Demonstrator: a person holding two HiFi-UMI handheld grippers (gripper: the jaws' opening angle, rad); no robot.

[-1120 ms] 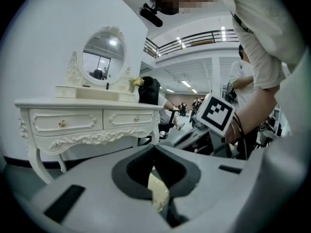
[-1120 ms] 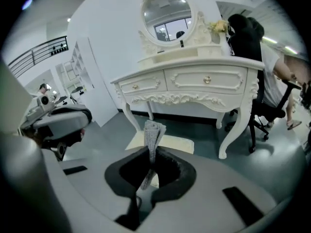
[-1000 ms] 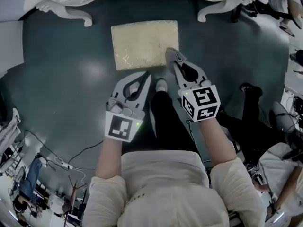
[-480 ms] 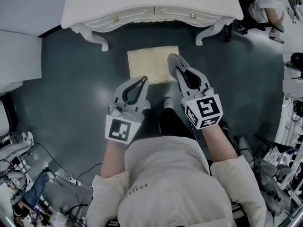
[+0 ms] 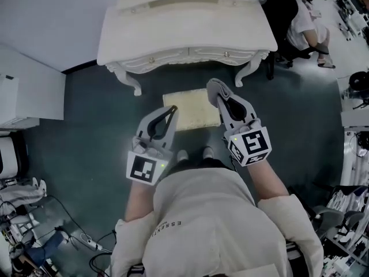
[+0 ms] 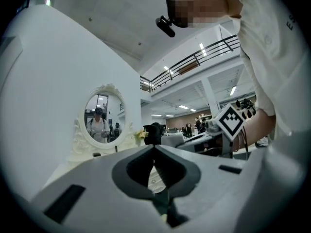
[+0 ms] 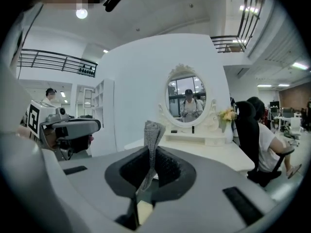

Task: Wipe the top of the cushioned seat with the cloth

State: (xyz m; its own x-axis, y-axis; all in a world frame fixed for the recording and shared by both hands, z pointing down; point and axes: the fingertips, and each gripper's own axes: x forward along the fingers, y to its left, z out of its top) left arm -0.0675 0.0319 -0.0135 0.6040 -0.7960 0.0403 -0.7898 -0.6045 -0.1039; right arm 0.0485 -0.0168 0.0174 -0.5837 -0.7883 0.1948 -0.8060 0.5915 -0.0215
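We stand in front of the white table (image 5: 184,36) with both tools raised. The right tool (image 5: 213,85) has its jaws pressed together on the cloth (image 7: 151,135), a grey strip that stands up between them in the right gripper view. The left tool (image 5: 172,111) has its jaws together on nothing, and in the left gripper view they meet tip to tip. Both gripper views look level across the room at the mirror (image 7: 187,98), so we judge the tools are pointing forward, not down.

The seat (image 5: 193,109) sits on the floor (image 5: 86,131), just in front of the table and ahead of our feet. Its long side runs left to right, parallel to the table's front edge. From the head view it shows between the two tools, with the right tool's tip over its right end. Wiping has not begun. The cloth must tip forward and go down to the cushion, and the right tool is the one to bring it there
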